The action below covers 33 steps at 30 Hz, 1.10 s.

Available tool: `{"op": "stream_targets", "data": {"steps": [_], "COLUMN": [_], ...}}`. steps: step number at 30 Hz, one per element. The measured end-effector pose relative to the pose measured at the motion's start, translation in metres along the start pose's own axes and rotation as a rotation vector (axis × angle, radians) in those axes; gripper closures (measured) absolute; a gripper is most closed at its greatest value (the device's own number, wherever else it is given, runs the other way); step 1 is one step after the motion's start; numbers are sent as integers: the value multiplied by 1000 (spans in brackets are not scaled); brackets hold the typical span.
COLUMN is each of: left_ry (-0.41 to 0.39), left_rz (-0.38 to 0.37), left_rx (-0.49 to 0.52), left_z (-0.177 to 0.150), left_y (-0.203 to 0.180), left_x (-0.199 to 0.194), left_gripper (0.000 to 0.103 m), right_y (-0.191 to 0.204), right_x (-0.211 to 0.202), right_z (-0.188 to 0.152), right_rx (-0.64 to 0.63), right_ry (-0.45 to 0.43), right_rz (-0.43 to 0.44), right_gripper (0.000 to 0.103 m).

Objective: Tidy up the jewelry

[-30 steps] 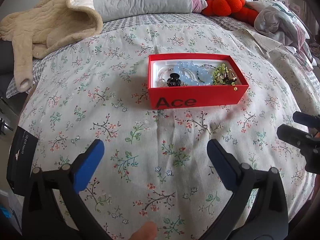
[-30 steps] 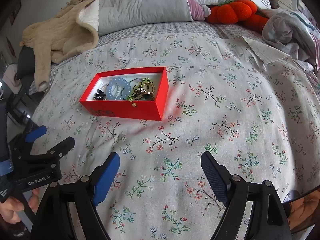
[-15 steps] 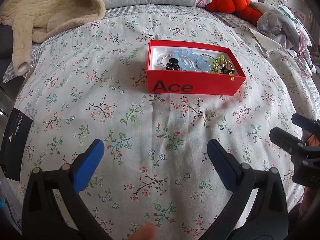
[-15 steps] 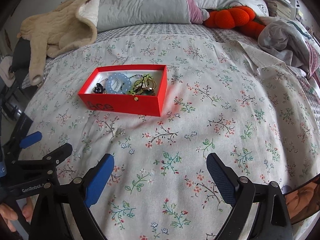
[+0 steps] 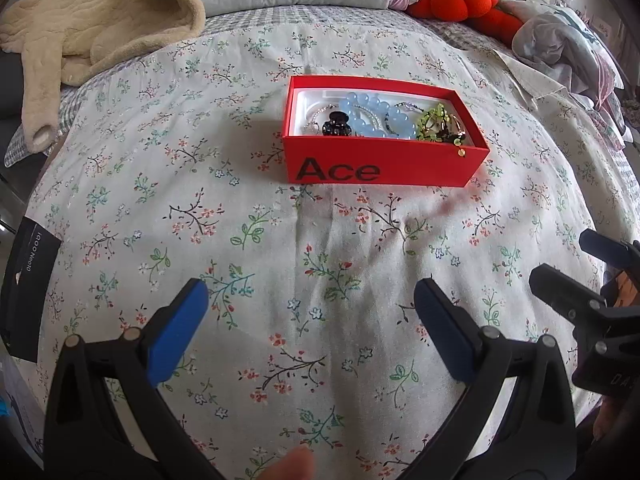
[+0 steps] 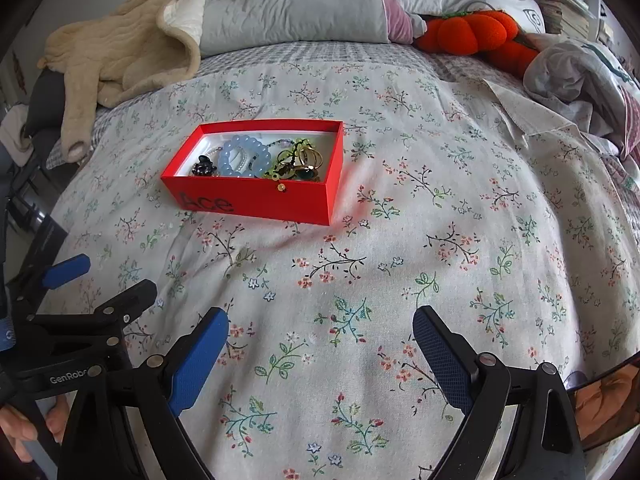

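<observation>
Red rectangular cardboard box (image 5: 384, 162) with black "Ace" lettering on its long side and a white lining sits open-topped on the bed, mid-cover, well ahead of both grippers. Inside it, piled together: a pale blue bracelet of round glossy beads (image 5: 376, 114), a small black claw hair clip (image 5: 337, 124) at the left end, thin silvery chain or bead strands, and at the right end a tangle of yellow-green beads and gold-toned rings (image 6: 300, 160); a small gold bead hangs over the front wall. Left gripper (image 5: 310, 316): black plastic arms, blue textured pads, jaws spread wide, nothing between them, hovering over bare cover. Right gripper (image 6: 320, 340): same build, jaws wide, nothing held, also over bare cover and near the left one, which shows at the left edge of the right wrist view with a hand on its handle. Surface is a soft off-white cotton bedcover (image 6: 400, 240) printed with small flower sprigs, lightly creased, over a grey checked sheet. At the head of the bed: a grey quilted pillow (image 6: 292, 4), a beige fleecy garment (image 5: 92, 28) draped at the left, an orange plush pumpkin-like toy (image 6: 472, 32) and crumpled grey-white fabric at the right. A black card box (image 5: 24, 288) lies at the left edge of the bed.
</observation>
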State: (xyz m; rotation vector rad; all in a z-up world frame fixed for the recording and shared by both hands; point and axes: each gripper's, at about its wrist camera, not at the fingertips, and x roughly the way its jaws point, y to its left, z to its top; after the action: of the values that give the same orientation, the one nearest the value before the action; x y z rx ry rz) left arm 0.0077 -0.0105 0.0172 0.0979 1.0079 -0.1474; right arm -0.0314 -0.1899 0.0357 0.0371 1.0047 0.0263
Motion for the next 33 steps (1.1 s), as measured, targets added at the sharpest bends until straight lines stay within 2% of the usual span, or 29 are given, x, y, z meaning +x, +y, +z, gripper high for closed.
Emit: {"op": "stream_targets", "data": {"steps": [33], "left_ry": [8], "left_rz": [20], "left_rx": [3], "left_z": [-2], "left_y": [2], "left_x": [3], "left_gripper": [1], "right_y": [1], "right_x": [2], "right_z": [-2], "right_rx": [6], "right_ry": [8], "right_rz": [-1], "right_gripper": [8]}}
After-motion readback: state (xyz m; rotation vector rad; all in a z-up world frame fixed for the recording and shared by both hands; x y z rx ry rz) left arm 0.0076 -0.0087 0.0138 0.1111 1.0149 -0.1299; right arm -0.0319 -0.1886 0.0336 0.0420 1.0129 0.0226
